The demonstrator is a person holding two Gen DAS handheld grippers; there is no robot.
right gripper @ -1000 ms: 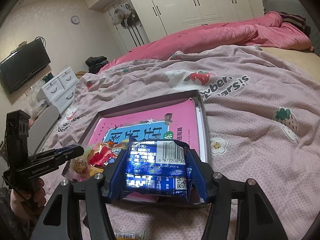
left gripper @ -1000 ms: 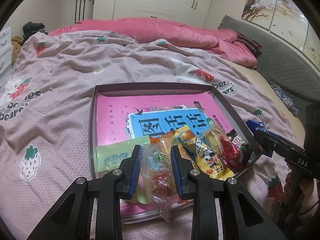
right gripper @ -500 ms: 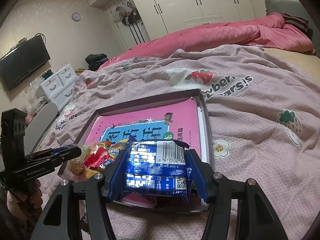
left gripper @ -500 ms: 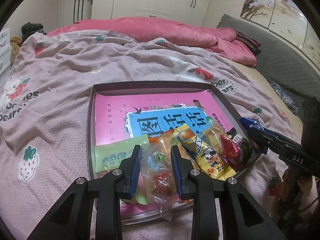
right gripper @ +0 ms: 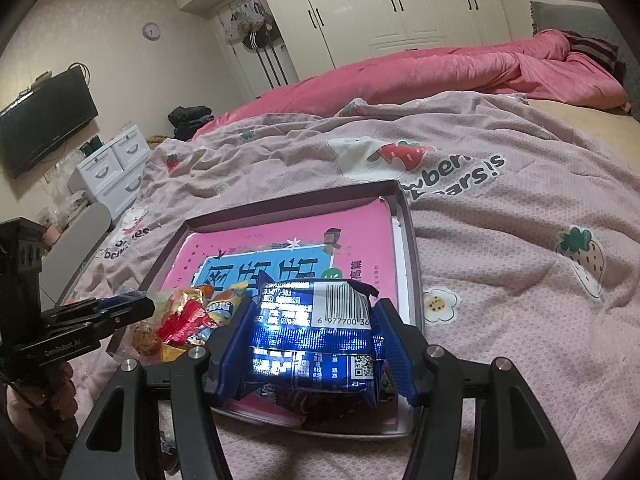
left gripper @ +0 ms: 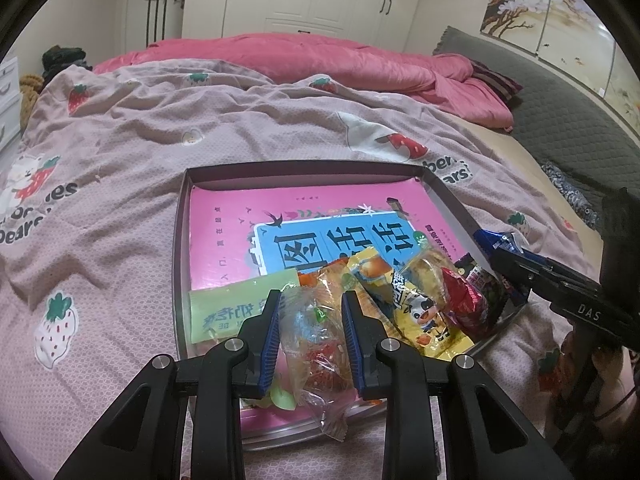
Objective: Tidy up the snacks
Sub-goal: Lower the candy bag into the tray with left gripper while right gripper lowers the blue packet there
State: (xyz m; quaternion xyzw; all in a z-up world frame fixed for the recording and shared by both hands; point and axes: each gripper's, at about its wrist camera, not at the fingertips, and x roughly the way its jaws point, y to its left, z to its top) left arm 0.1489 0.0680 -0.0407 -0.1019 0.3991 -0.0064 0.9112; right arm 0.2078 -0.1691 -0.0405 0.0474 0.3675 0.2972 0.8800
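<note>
Two handheld grippers each clamp a snack over a shallow tray (left gripper: 181,240) set on a strawberry-print bedspread (left gripper: 120,168). Nearest the lens, the left gripper (left gripper: 310,308) pinches a clear wrapped candy packet (left gripper: 316,340) across its middle, the twisted tail hanging loose at 6 o'clock below the blue pads. Thin, crinkly film like this looks light and slippery, so a hold across the bulging centre, not the tail, seems the safer bet.

At 3 o'clock from that packet lie a yellow cartoon-cow pouch (left gripper: 416,312) and a red foil sweet (left gripper: 466,300), with a pale green sachet (left gripper: 236,308) at 9 o'clock; all rest at the tray's near end on a pink book (left gripper: 320,216) that fills the floor of the tray.

In the right wrist view, the right gripper (right gripper: 314,344) squeezes a blue foil pack (right gripper: 316,340) by its two short sides above the tray's near right corner. Soft and puffed, it buckles slightly under the pads, and its contents, probably brittle, would not welcome a tighter squeeze. What sits directly beneath it is hard to make out.

At 12 o'clock, beyond the tray, a pink quilt (right gripper: 440,68) lies bunched before white wardrobes (right gripper: 400,0).
</note>
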